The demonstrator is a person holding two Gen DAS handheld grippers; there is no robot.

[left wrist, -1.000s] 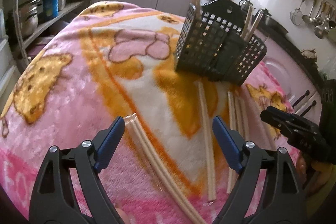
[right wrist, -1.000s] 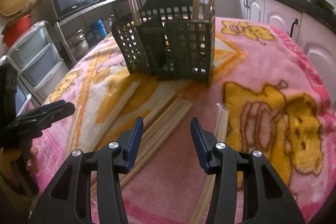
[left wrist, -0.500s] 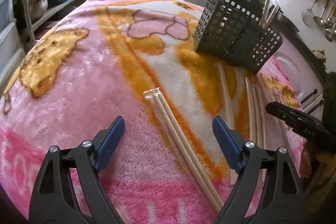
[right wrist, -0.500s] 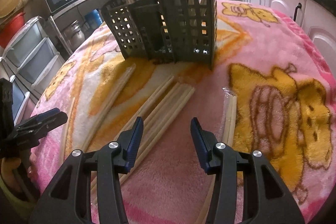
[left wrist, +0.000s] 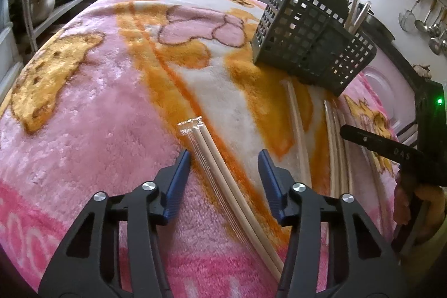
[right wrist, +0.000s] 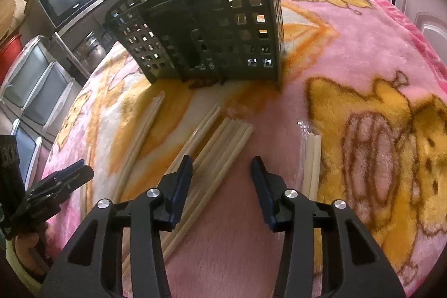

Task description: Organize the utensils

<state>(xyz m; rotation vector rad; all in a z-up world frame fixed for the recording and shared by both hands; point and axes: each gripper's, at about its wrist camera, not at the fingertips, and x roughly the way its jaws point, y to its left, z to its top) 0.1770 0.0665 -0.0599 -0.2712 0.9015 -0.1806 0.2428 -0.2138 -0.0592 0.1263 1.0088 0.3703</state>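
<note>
Left wrist view: the left gripper (left wrist: 223, 158) hangs low over a pink and orange blanket (left wrist: 83, 108). Its jaws have just been closing and now stand apart, with a wrapped pair of chopsticks (left wrist: 220, 169) lying on the blanket between them; the blue pads do not touch the pair, so nothing is grasped. The pair's clear wrapper end points toward the dark mesh utensil holder (left wrist: 310, 46), which stands upright farther back on the blanket. Several wrapped chopsticks stick up out of the holder, some at its left corner and some at its right side. Between the holder and the camera, to the right of the gripper, more loose chopsticks (left wrist: 299, 136) lie lengthwise on the blanket. The right gripper (left wrist: 382, 147) shows at the right edge, near those sticks.

Right wrist view: the right gripper (right wrist: 222, 171) is also unclenched, its jaws having just narrowed a little, pads clear of everything. A bundle of chopsticks (right wrist: 220, 152) lies in front of the holder (right wrist: 212, 32), and the gripper's left finger (right wrist: 181, 180) sits over the bundle's near part. 1 more wrapped pair (right wrist: 313, 158) lies just right of the gripper. The left gripper (right wrist: 64, 180) appears at the left edge, well apart from the holder.
</note>
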